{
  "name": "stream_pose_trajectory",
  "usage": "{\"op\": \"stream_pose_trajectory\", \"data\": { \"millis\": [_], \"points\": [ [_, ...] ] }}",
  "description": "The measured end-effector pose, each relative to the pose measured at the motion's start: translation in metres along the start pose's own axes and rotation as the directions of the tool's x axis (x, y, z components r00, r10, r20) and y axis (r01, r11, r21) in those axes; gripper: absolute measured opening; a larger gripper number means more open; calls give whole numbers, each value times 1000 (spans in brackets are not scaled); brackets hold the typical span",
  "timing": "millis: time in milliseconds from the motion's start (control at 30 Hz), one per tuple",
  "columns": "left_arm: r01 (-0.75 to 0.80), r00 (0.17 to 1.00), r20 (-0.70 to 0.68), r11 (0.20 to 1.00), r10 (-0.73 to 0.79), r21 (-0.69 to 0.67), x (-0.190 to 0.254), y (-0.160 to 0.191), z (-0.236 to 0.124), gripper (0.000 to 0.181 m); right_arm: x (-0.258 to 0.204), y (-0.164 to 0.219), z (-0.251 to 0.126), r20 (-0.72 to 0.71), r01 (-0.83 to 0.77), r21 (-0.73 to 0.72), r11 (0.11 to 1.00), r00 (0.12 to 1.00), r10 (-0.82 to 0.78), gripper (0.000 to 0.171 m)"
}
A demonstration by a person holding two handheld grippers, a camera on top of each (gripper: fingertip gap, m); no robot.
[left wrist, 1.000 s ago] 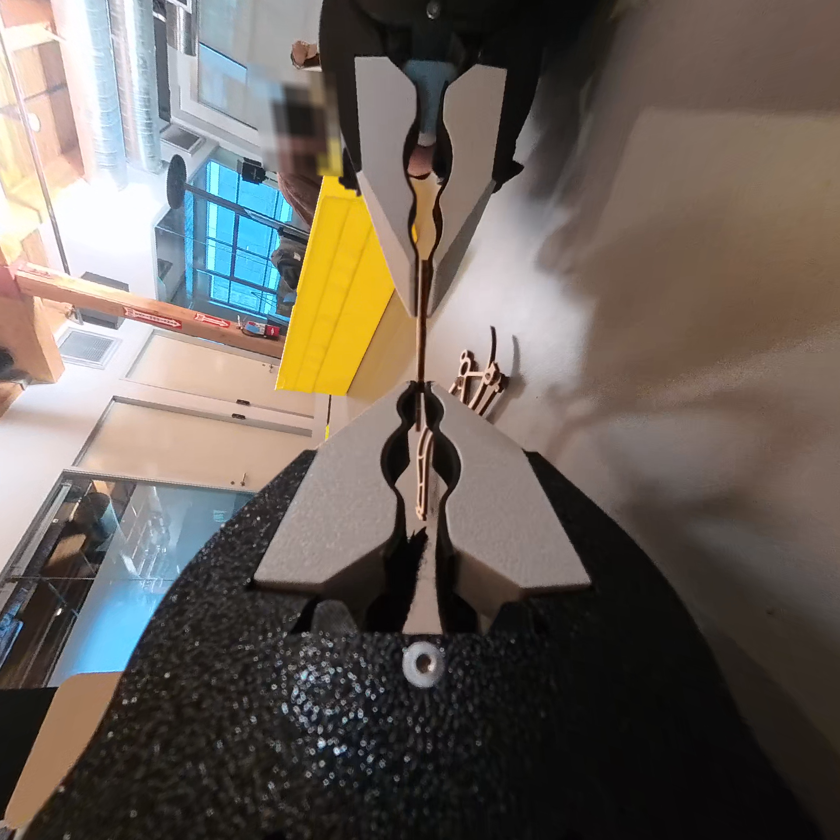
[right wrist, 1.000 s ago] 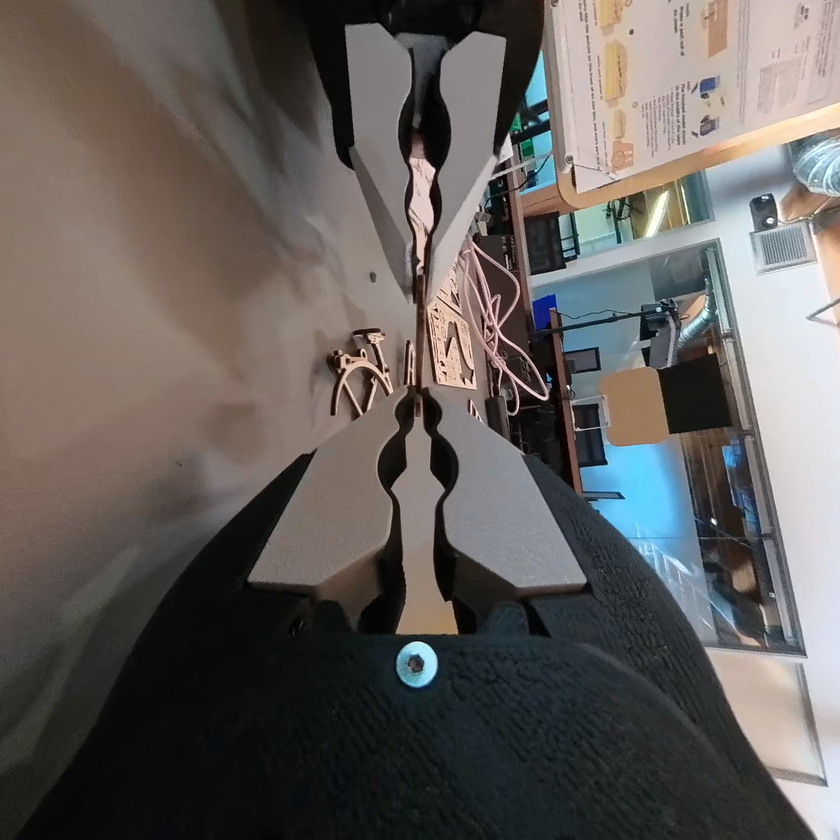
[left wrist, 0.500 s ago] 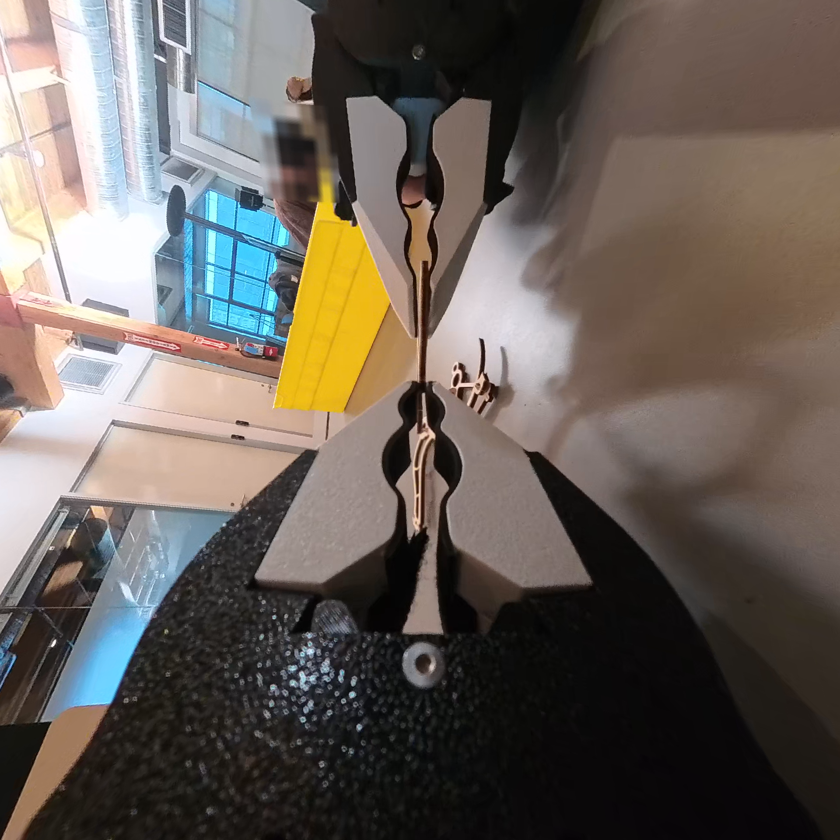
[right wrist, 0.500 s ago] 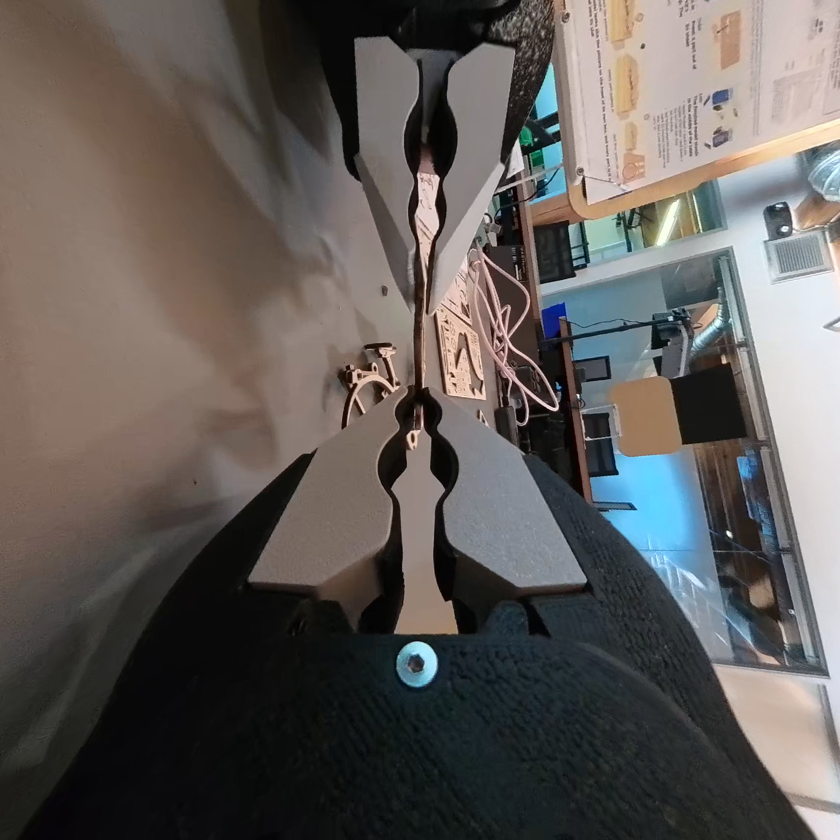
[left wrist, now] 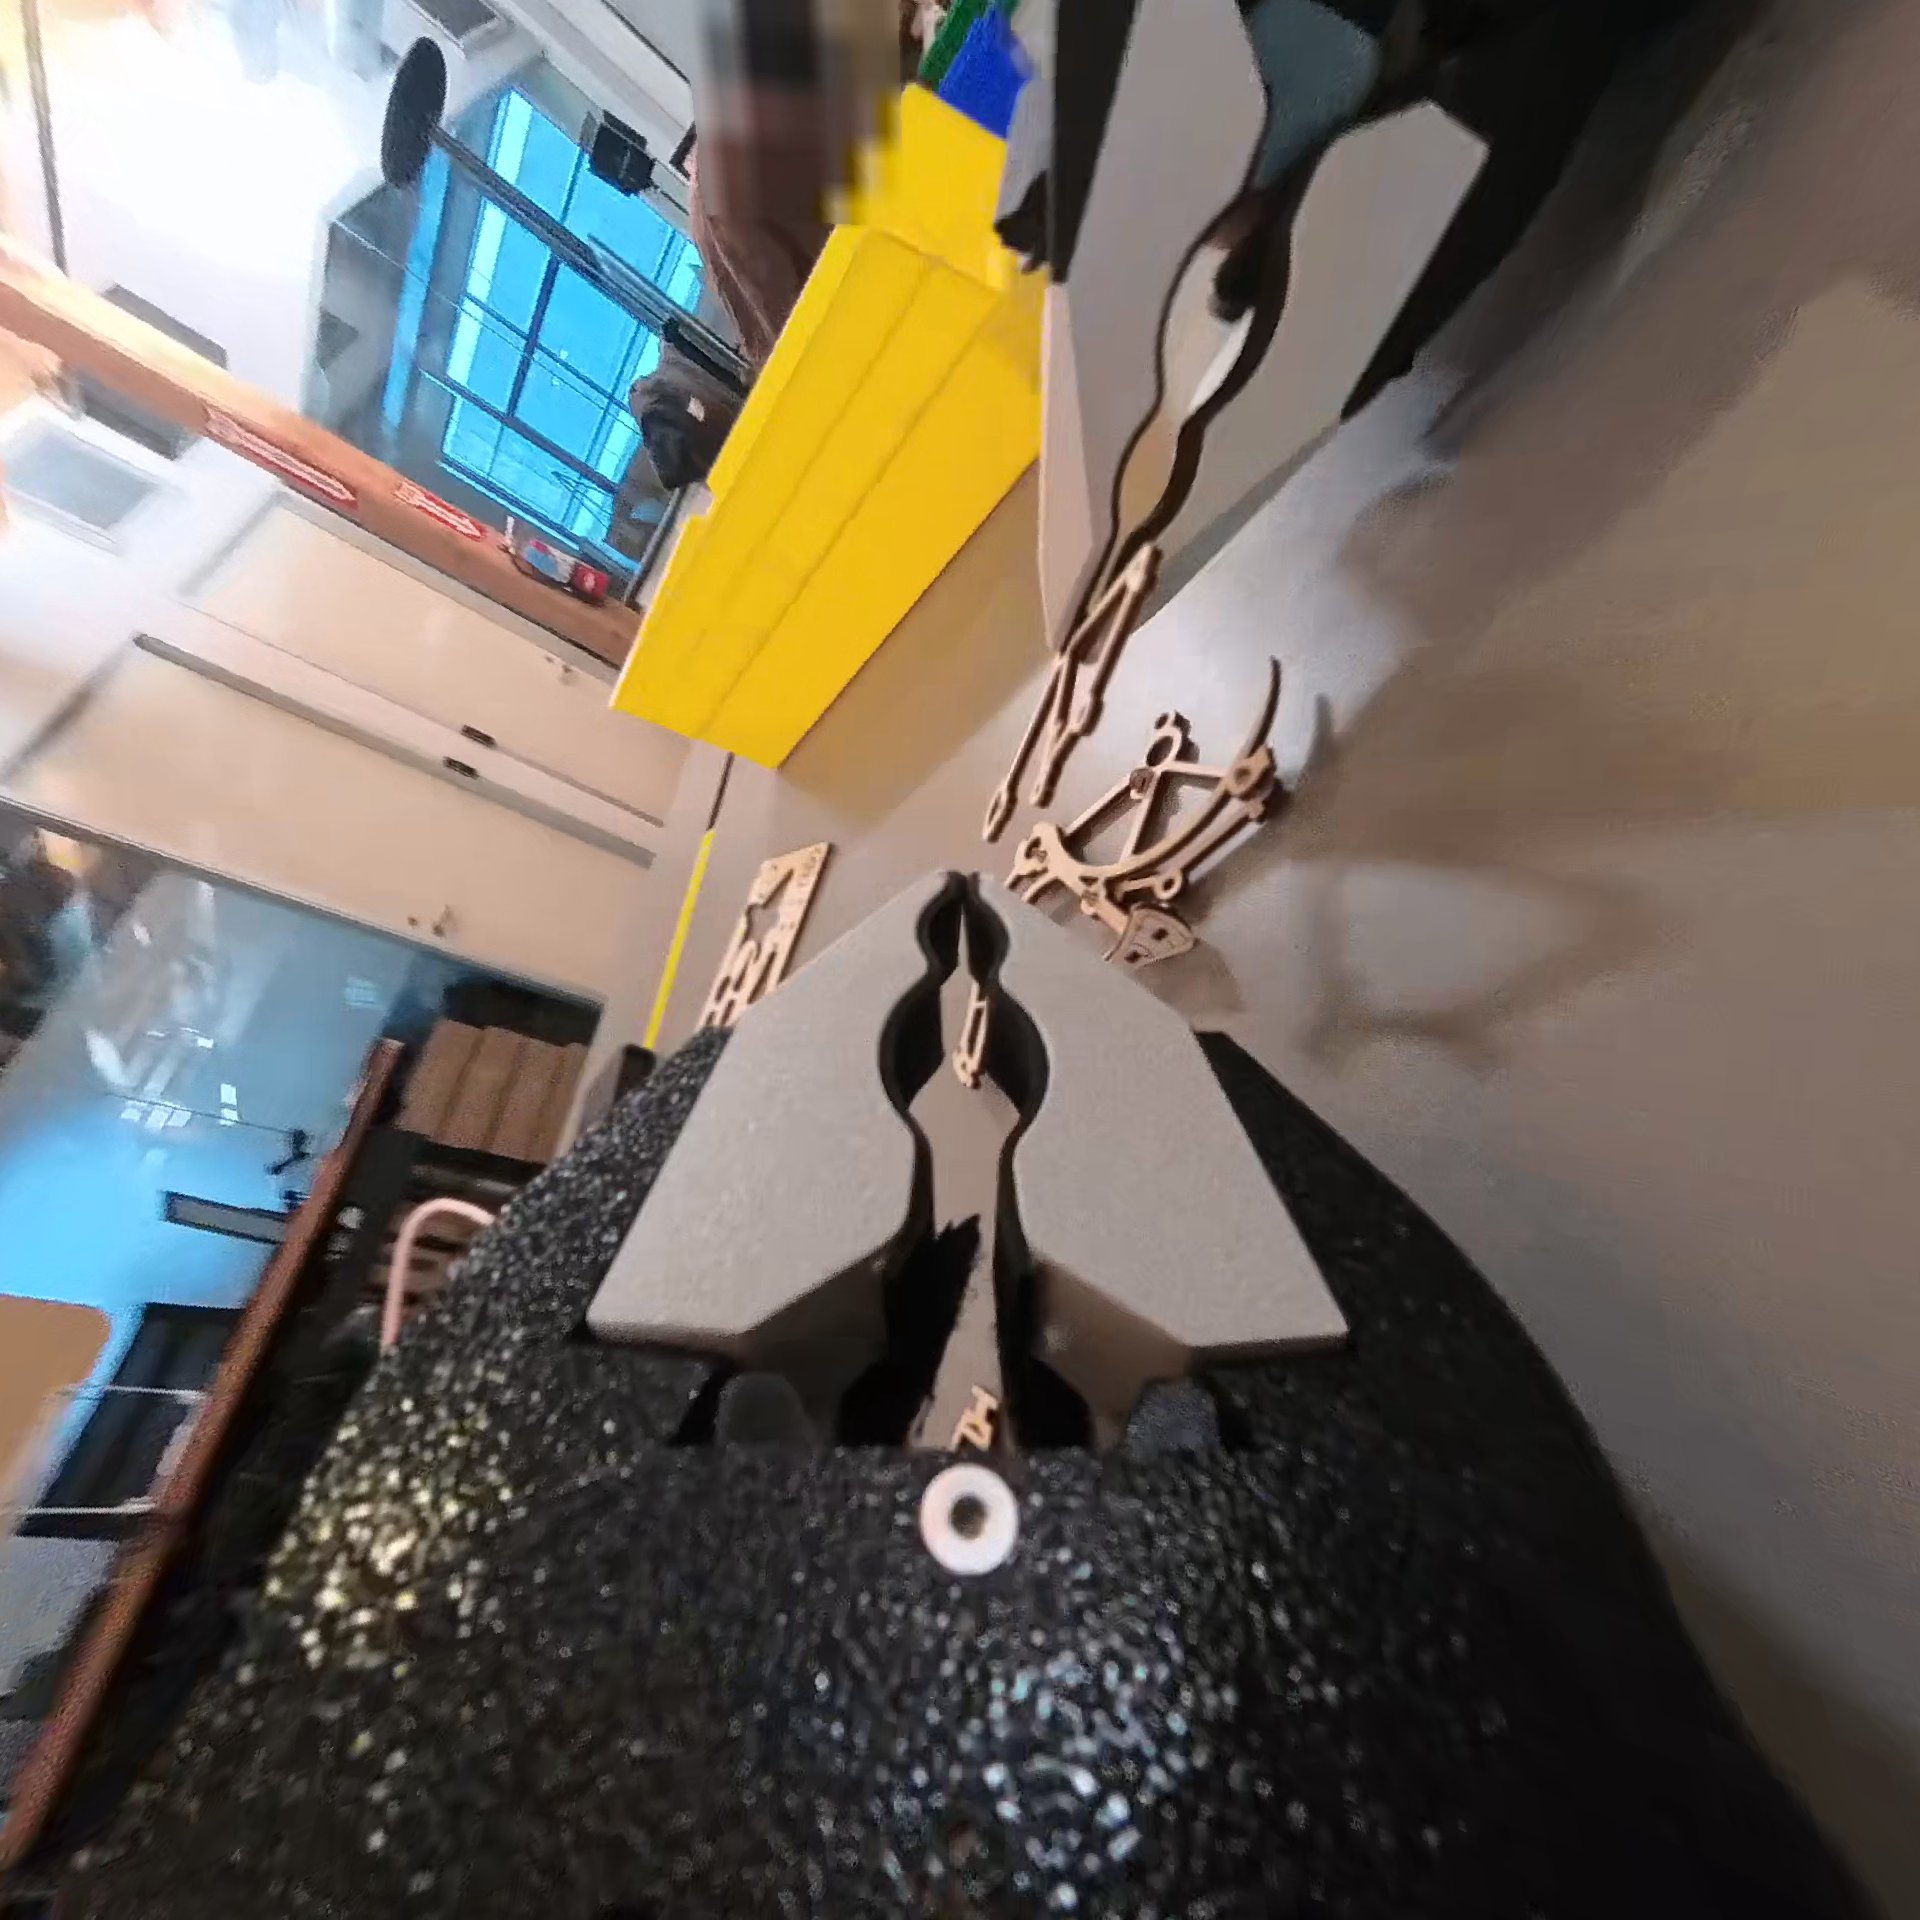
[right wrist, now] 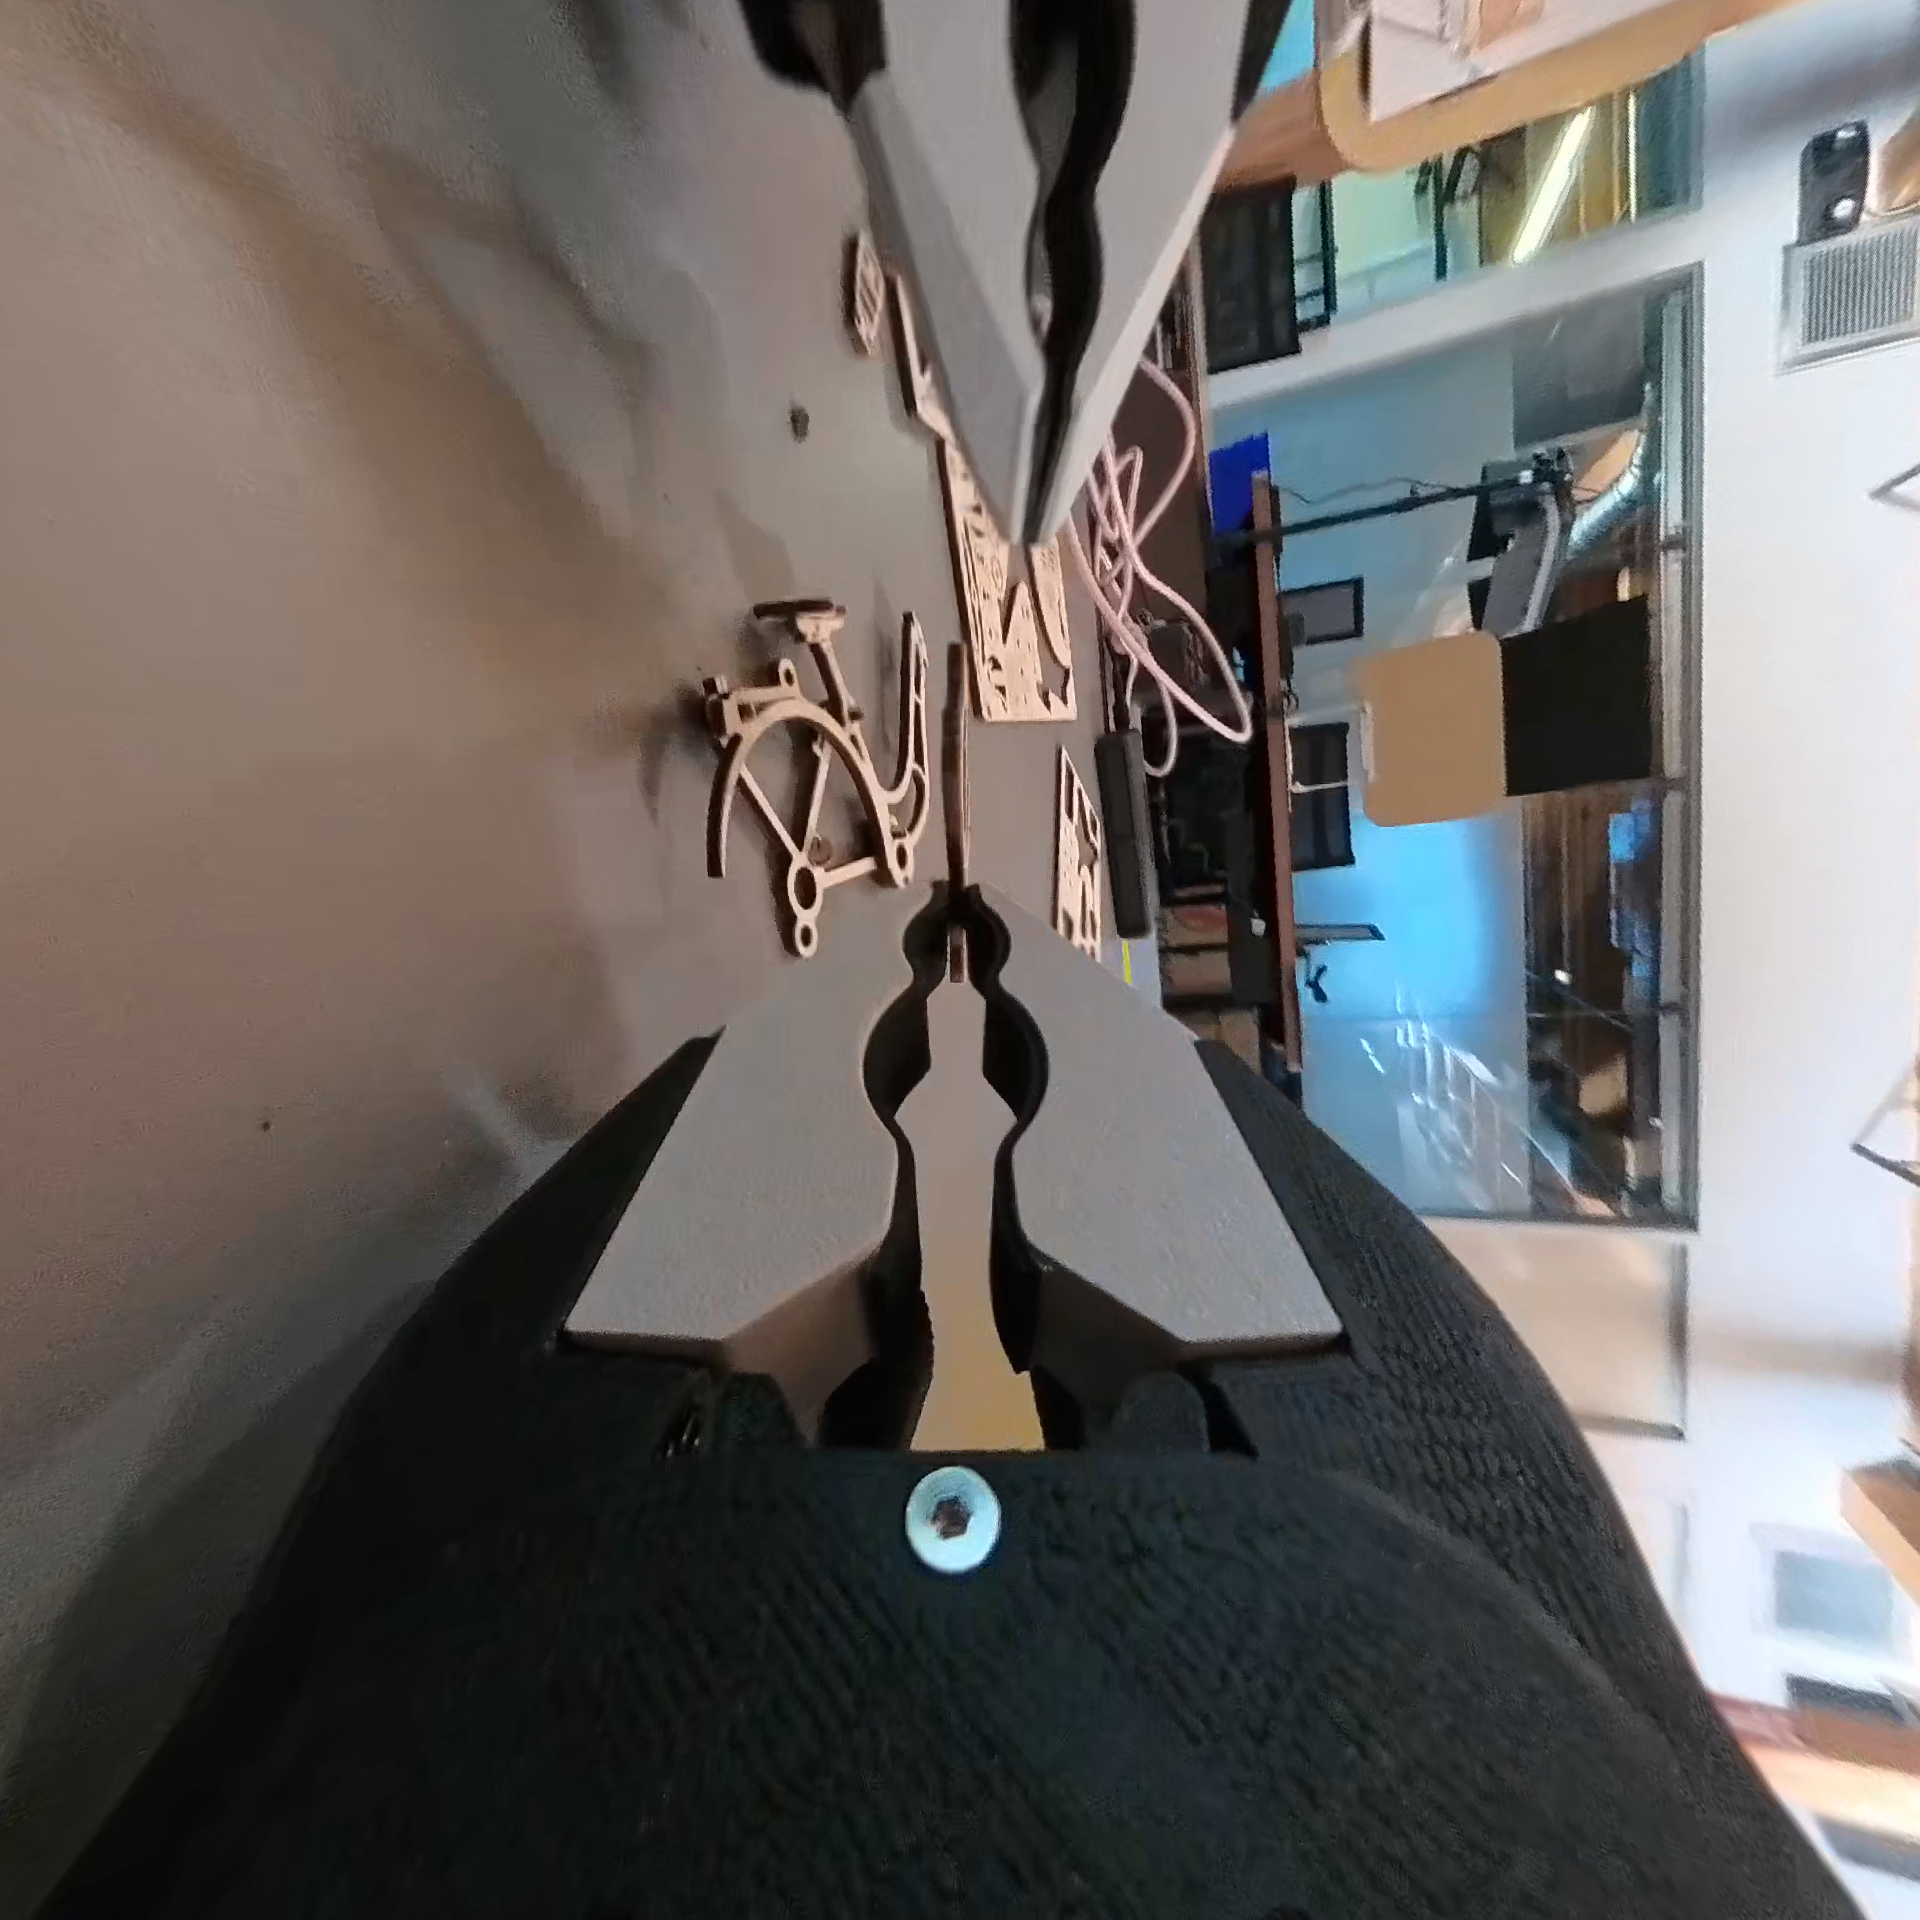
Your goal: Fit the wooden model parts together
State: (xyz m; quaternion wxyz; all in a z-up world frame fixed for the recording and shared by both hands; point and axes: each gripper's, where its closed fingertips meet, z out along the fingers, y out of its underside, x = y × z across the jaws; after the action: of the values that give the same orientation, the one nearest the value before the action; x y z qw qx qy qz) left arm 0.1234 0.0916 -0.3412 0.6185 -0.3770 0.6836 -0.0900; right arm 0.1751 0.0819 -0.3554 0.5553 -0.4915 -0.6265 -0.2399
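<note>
Held part: a thin wooden frame piece [left wrist: 1075, 691], clamped at its upper end between the fingertips of the right gripper [left wrist: 1127, 551]; in the right wrist view it shows edge-on as a dark strip [right wrist: 954, 769] sticking out past the tips.
Right gripper fingers: together, pinching that strip [right wrist: 1122, 1143].
Small part: a short pale wooden piece [left wrist: 971, 1034] sits between the 2 fingers of the left gripper [left wrist: 964, 894], just behind the tips.
Left gripper fingers: tips closed together [left wrist: 1143, 1122]; whether they actually grip the small piece I cannot tell.
Left gripper seen from the right: it hangs above and ahead [right wrist: 1039, 520], tips together and pointing down toward the surface.
Bicycle model: a partly built wooden bicycle half [left wrist: 1138, 852] rests on the surface, just beside the held frame piece and apart from it; the right wrist view shows its saddle, curved wheel arc and frame struts [right wrist: 800, 769].
Loose curved part: a wooden hook-shaped piece [right wrist: 912, 727] lies between the bicycle and the held strip.
Part sheets: flat cut-out wooden sheets [right wrist: 1008, 634] lie farther along the surface; 1 more [left wrist: 764, 945] shows left of the left gripper.
Surface: grey and matte [left wrist: 1558, 1039].
Surroundings: a yellow bin [left wrist: 862, 488] stands at the surface edge; pale pink cables [right wrist: 1164, 623] trail beyond the sheets.
</note>
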Motion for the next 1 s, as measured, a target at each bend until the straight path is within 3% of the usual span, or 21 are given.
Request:
{"op": "stream_pose_trajectory", "data": {
  "millis": [133,467,1000],
  "points": [
    [94,995,-15,996,-94,-5,-5,7,-2,0,-1,4,3,-8,44,-59,997,999,-44,0],
    [47,996,-71,998,-49,-32,7,9,4,0,-3,8,12,-1,128,-161,979,991,-130,0],
    [46,989,-139,998,-51,-40,19,7,6,0,-13,8,18,32,236,-186,954,972,-234,0]
  ]
}}
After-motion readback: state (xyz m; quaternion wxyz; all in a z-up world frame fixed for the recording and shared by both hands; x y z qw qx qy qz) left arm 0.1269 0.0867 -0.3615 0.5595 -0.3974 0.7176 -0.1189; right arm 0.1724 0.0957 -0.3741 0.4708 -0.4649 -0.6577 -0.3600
